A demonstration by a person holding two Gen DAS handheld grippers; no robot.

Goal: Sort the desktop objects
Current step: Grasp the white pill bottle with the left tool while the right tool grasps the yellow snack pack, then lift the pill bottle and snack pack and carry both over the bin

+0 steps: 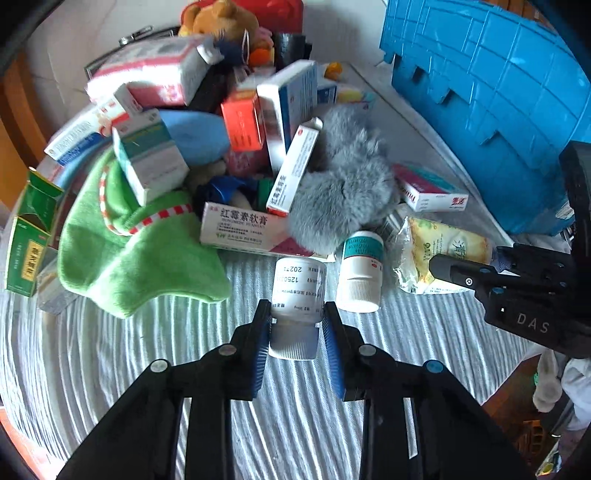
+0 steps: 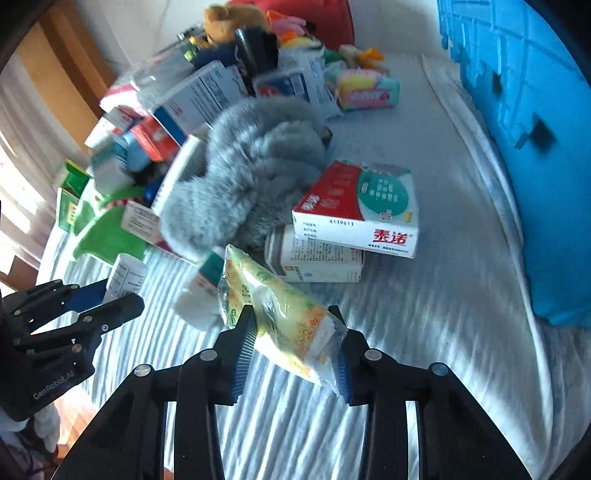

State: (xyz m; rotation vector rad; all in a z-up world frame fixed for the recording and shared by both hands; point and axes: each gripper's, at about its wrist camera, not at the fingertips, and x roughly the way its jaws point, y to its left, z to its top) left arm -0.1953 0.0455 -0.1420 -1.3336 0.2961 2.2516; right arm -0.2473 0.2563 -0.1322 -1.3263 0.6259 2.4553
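My left gripper is shut on a white pill bottle, its ribbed cap toward me, just above the striped cloth. A second white bottle with a green label lies right of it. My right gripper is closed around a yellow tissue pack, which it holds at the pack's near end; the same pack shows in the left wrist view. A heap of medicine boxes, a green plush and a grey furry toy lies behind.
A blue plastic crate stands at the right edge of the table. A red-and-green box sits on a white box beside the grey toy. A teddy bear and more toys are at the back.
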